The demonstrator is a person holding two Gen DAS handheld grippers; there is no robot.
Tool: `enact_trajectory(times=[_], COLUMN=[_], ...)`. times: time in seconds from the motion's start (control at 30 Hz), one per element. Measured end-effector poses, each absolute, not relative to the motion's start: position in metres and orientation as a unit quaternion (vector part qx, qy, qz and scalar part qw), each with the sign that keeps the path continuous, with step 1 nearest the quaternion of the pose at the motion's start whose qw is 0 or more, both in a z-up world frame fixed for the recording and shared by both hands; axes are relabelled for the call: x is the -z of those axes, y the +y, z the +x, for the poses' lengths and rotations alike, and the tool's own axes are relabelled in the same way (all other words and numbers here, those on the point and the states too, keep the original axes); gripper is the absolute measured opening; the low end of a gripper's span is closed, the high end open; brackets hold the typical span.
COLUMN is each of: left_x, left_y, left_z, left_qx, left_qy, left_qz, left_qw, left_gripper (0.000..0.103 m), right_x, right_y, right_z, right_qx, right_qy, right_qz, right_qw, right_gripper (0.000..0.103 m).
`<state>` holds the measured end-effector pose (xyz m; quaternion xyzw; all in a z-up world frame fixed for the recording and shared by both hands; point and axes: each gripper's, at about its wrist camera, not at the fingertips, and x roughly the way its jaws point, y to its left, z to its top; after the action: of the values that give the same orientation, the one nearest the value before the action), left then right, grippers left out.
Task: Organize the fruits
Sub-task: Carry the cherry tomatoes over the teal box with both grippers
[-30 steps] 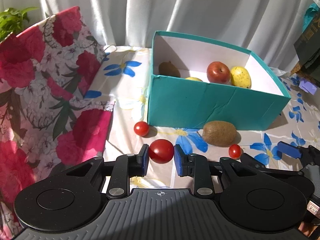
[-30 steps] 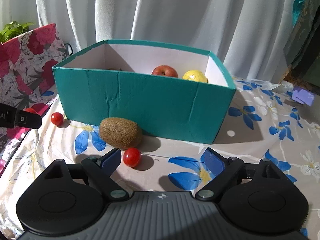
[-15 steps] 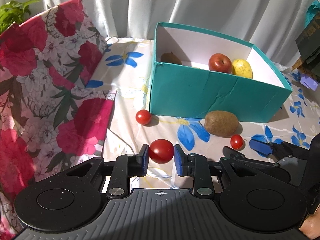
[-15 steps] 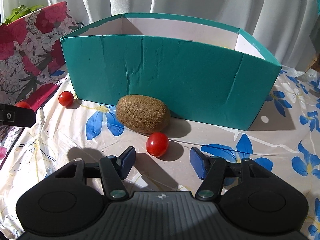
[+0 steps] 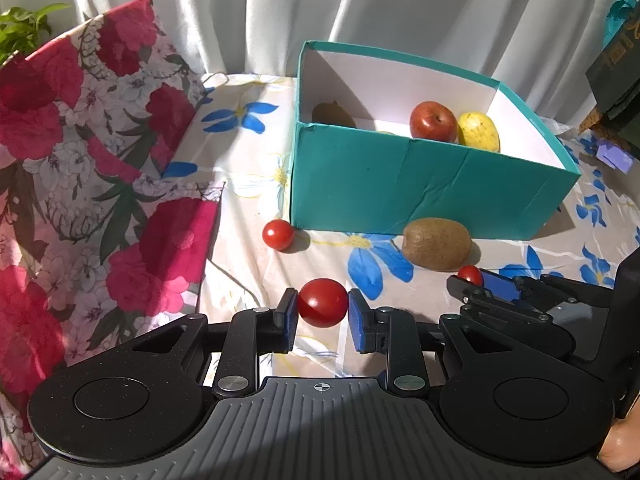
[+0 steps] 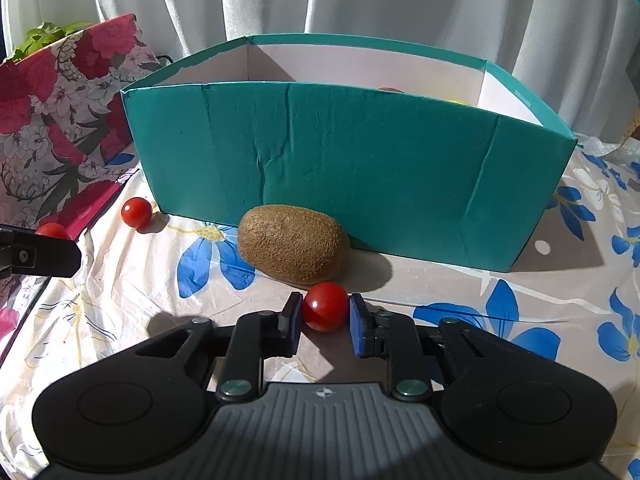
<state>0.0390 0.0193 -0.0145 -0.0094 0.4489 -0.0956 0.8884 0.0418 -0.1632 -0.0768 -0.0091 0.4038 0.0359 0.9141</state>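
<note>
My left gripper is shut on a red cherry tomato, held above the cloth. My right gripper has closed around a second cherry tomato on the cloth, pads at both its sides; it also shows in the left wrist view. A brown kiwi lies just behind it against the teal box. A third cherry tomato lies by the box's left corner. The box holds an apple, a yellow fruit and a kiwi.
A floral red-and-white bag stands at the left. The flowered tablecloth covers the surface. White curtains hang behind. A dark box and a purple item sit at the far right.
My right gripper moved forward and closed its fingers onto the small cherry tomato in front of the kiwi. My left gripper kept its tomato and drew back slightly.
</note>
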Motion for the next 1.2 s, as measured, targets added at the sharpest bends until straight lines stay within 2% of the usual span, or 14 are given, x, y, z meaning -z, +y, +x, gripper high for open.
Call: enact_trajectory(times=[0.63, 1.2], left_x=[-0.025, -0.039], left_y=[-0.019, -0.044], left_z=[0.047, 0.063], left_qx=[0.113, 0.133], left_qy=[0.406, 0.39], left_qz=[0.025, 0.05], left_qw=[0.906, 0.91], left_gripper=[0.03, 0.03], right_x=[-0.011, -0.037], right_y=[-0.198, -0.214], right_z=[-0.008, -0.035], right_qx=[0.014, 0.062], right_qy=[0.308, 0.259], right_qz=[0.015, 0.025], right_qw=[0.951, 0.964], right_gripper=[0.024, 0.024])
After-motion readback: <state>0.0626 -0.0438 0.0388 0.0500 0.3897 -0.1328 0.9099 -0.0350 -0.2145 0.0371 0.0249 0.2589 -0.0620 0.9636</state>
